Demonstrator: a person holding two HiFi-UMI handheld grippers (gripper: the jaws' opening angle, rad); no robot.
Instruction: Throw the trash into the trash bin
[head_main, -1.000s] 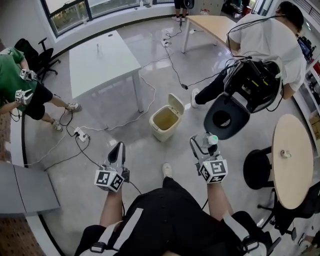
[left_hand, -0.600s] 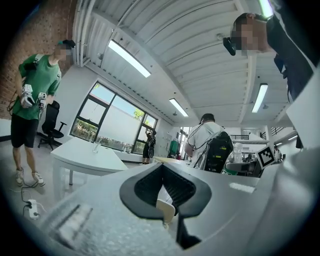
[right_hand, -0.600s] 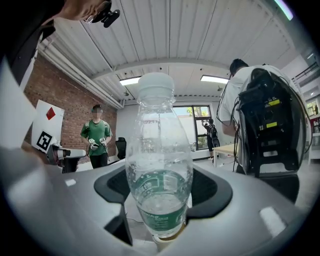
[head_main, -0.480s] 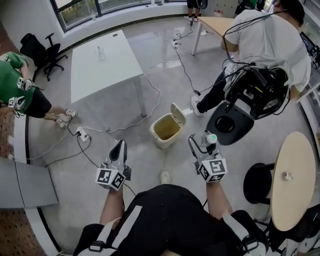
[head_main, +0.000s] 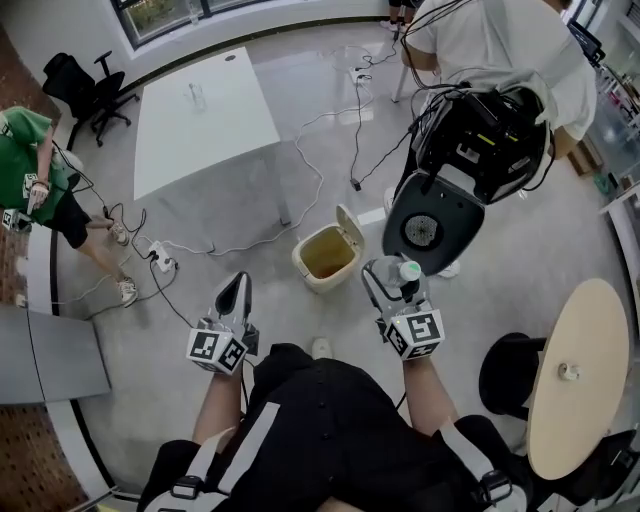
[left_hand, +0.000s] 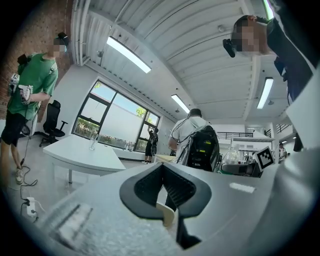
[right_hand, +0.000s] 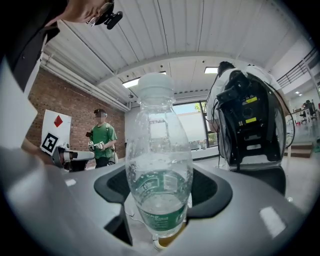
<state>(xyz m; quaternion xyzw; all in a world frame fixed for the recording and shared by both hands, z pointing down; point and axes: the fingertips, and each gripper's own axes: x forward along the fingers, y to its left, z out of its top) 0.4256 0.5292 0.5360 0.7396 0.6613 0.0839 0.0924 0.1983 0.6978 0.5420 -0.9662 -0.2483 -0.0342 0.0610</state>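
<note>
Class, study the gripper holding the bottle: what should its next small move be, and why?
Probably carry the right gripper forward and leftward until the bottle hangs above the bin. The jaws clamp the bottle upright, the bin's lid stands open, and in the head view the bin sits ahead and left of the gripper, so the bottle isn't over it yet.

A grey, glossy floor (head_main: 150, 340) was seen, and on it a cream trash bin (head_main: 327, 255) was stood with its lid tipped open. Left of the trash bin a white power strip (head_main: 160, 263) was laid. Cables (head_main: 357, 140) were trailed beyond the trash bin, where a white table (head_main: 200, 115) was also set. A black stool (head_main: 505, 372) was placed well to the trash bin's right.
</note>
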